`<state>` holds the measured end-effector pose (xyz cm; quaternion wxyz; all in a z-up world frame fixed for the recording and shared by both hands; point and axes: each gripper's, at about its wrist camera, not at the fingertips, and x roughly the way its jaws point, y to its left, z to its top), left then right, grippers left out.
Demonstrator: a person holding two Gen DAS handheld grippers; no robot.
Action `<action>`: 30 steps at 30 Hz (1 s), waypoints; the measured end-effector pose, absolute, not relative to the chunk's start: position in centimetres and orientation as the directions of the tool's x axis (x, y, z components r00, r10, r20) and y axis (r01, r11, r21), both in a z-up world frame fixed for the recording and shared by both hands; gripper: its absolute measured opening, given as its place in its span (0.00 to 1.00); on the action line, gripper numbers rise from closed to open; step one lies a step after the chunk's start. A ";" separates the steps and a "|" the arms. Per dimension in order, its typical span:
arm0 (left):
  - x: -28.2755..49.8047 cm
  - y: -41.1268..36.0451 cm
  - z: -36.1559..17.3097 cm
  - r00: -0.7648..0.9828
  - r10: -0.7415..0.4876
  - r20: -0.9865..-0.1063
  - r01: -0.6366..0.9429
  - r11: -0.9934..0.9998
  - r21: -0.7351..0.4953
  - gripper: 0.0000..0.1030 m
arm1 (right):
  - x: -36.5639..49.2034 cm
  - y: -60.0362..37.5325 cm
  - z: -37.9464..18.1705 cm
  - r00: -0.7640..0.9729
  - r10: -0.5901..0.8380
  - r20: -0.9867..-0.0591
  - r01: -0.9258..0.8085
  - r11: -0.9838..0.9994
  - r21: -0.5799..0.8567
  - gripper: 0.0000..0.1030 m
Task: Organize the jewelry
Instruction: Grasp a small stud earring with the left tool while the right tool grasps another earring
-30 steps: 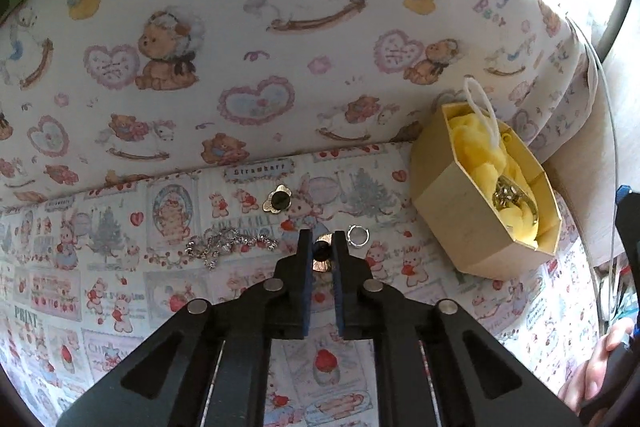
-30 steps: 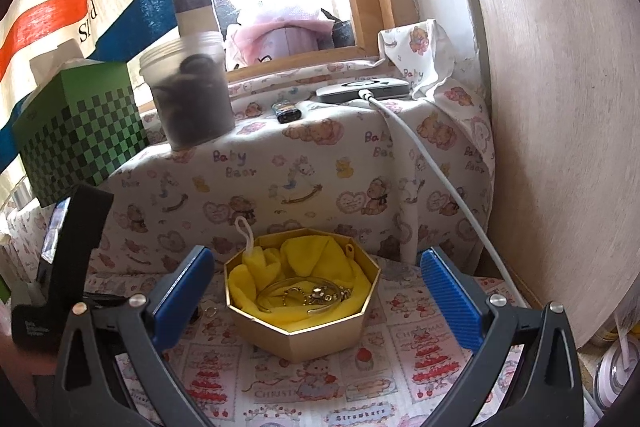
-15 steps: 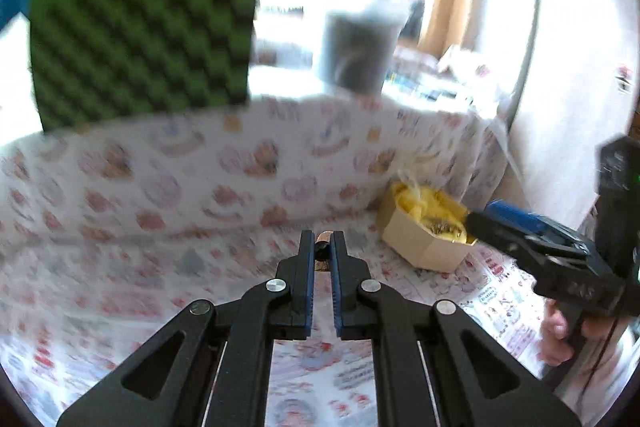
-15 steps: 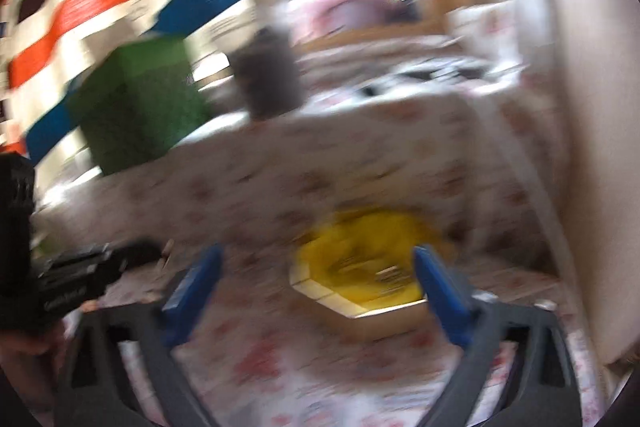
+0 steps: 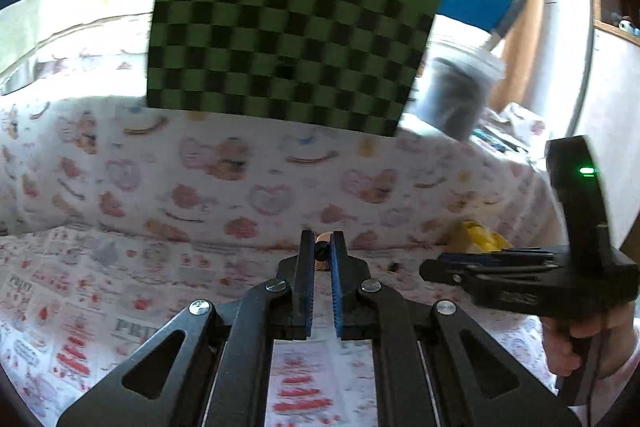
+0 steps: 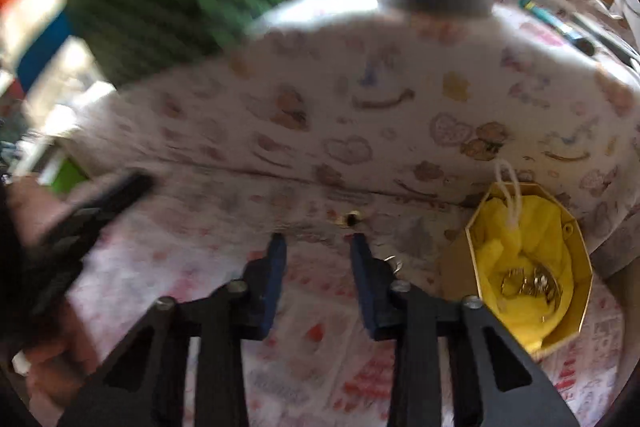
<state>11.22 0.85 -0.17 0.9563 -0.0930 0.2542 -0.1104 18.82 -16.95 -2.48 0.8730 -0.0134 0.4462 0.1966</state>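
My left gripper has its fingers pinching a small copper-coloured earring, held up off the surface with its flat face between the pads. The gold box with the yellow lining lies off to the right of those fingers and beyond them, half hidden behind my right gripper, so the carry has to swing rightward past that tool. My right gripper has its fingers spread around nothing; a second gold earring lies on the cloth just ahead of its right finger, and the box is close on its right side, so my right hand is nearer the box. A second ago my left fingers were down at the surface closing on the earring among the other pieces; now they are raised and the view has swung up.
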 end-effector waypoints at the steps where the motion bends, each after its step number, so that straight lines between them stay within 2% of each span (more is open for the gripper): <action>1: 11.4 1.1 -0.4 0.848 -0.243 -0.472 0.147 0.962 -0.231 0.06 | 19.6 -16.5 -2.9 0.521 0.313 -0.794 -0.347 0.928 0.138 0.15; 4: 12.1 1.8 -0.9 0.842 -0.207 -0.498 0.098 0.967 -0.236 0.06 | 20.8 -15.6 -3.4 0.524 0.276 -0.806 -0.340 0.935 0.099 0.10; 7: 12.3 2.8 -1.4 0.836 -0.214 -0.505 0.078 0.958 -0.276 0.06 | 21.1 -14.9 -3.7 0.522 0.237 -0.819 -0.333 0.941 0.060 0.10; 14: 12.0 2.5 -1.4 0.842 -0.200 -0.501 0.075 0.963 -0.259 0.06 | 22.8 -14.2 -4.9 0.536 0.167 -0.828 -0.283 0.959 0.011 0.10; 24: 12.0 3.0 -1.8 0.839 -0.180 -0.514 0.040 0.961 -0.272 0.06 | 22.2 -15.3 -5.8 0.532 0.199 -0.823 -0.299 0.954 0.037 0.07; 30: 10.9 2.3 -0.9 0.873 -0.090 -0.480 0.002 0.984 -0.180 0.06 | 17.1 -17.7 -3.7 0.581 0.294 -0.759 -0.343 0.934 0.099 0.07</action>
